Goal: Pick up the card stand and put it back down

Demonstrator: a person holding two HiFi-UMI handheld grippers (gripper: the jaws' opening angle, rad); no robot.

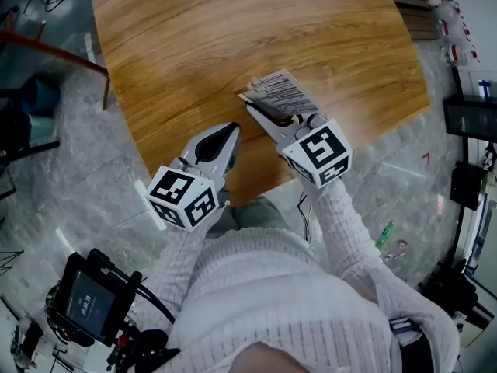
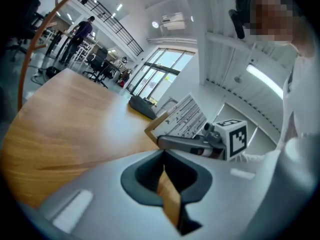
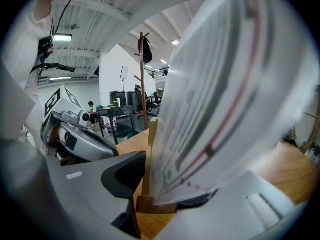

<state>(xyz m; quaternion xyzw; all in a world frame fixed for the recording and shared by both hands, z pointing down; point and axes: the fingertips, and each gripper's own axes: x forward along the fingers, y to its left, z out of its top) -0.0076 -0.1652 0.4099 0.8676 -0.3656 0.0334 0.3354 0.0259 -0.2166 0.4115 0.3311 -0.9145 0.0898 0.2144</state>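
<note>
One small wooden card stand [image 1: 276, 92], holding a tilted white printed card, sits just right of the frame's centre in the head view, over the near part of a round wooden table [image 1: 194, 37]. Whether its base rests on the tabletop or is raised a little cannot be told. The right gripper [image 1: 261, 113] reaches it from below in the frame, and its two jaws are closed on the stand. In the right gripper view, the wooden foot and upright of the stand [image 3: 150, 194] sit between the dark pads, and the card fills the right half of the picture. The left gripper [image 1: 232, 134] lies just to the left of the right one, near the stand but not touching it. Its jaws are together and hold nothing; its own view shows only a thin slit between them. Both grippers are held by a person in a white knitted sweater [image 1: 342, 231], seen from above at the bottom of the frame. Grey marbled floor [image 1: 70, 185] surrounds the table.
</note>
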